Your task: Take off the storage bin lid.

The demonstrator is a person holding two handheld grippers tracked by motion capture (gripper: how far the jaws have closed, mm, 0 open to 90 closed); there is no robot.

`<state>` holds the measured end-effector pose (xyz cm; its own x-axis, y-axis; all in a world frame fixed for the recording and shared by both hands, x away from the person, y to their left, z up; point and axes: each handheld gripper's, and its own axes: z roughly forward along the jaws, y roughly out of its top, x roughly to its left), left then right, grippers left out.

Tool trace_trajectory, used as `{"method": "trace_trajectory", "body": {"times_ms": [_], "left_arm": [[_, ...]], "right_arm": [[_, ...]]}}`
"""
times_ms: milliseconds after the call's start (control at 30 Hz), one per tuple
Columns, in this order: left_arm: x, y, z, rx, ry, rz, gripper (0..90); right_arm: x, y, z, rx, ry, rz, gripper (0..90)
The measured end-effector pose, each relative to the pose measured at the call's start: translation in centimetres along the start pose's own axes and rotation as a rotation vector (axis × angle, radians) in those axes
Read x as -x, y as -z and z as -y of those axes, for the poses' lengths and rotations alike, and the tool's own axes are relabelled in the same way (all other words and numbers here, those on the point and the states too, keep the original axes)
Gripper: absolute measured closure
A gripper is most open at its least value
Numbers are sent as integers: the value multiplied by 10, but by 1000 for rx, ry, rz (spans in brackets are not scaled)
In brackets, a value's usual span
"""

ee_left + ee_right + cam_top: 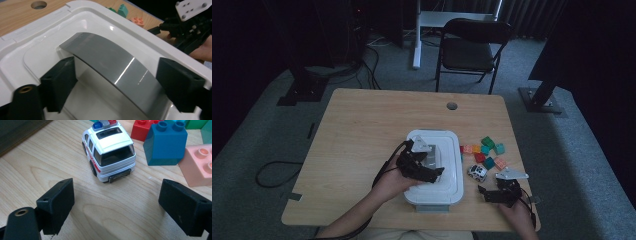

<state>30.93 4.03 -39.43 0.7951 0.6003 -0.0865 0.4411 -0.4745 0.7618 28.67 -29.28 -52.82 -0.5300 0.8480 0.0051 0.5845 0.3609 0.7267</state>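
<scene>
Pale wood tabletop (362, 130) carried a white lidded box (452, 150) near the person, and the left gripper (116, 82) sat low over its lid, jaws partly open to either side of the grey handle (112, 67), whose long axis ran away between them, pads not yet pressing. Off beside the box, the right gripper (117, 207) hung wide open and empty, a toy police car (108, 150) just beyond its jaws, coloured blocks (166, 143) farther on.

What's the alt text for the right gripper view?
A white toy police car sits on a light wooden table, its rear facing the right gripper, whose two black jaws stand wide apart and hold nothing. Beyond and right of the car lie a red block, a blue block and a pink block.
</scene>
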Motion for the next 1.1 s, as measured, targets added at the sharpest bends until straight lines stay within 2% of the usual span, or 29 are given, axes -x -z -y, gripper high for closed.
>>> {"method": "trace_trajectory", "body": {"times_ms": [67, 100, 200, 367, 400, 433, 567, 667, 767, 1100], "left_arm": [[1, 0, 0, -2, 7, 5, 239], [1, 0, 0, -10, 6, 18, 239], [1, -1, -1, -19, 1, 61, 333], [1, -1, -2, -18, 15, 66, 372], [-1, 0, -1, -9, 43, 88, 372], [-2, 0, 0, -4, 54, 93, 411], [-4, 4, 0, 9, 69, 118, 457], [-5, 12, -2, 37, 70, 137, 499], [-7, 20, -5, 63, 69, 138, 526], [-25, 35, -2, 99, 115, 142, 592]], "right_arm": [[0, 0, 0, 0, 0, 0, 127], [0, 0, 0, 0, 0, 0, 128], [0, 0, 0, 0, 0, 0, 128], [0, 0, 0, 0, 0, 0, 129], [0, 0, 0, 0, 0, 0, 129], [0, 0, 0, 0, 1, 1, 130], [0, 0, 0, 0, 1, 0, 130], [0, 0, 0, -1, 0, 0, 130], [0, 0, 0, -1, 0, -1, 130], [0, 0, 0, -1, 0, -1, 130]]}}
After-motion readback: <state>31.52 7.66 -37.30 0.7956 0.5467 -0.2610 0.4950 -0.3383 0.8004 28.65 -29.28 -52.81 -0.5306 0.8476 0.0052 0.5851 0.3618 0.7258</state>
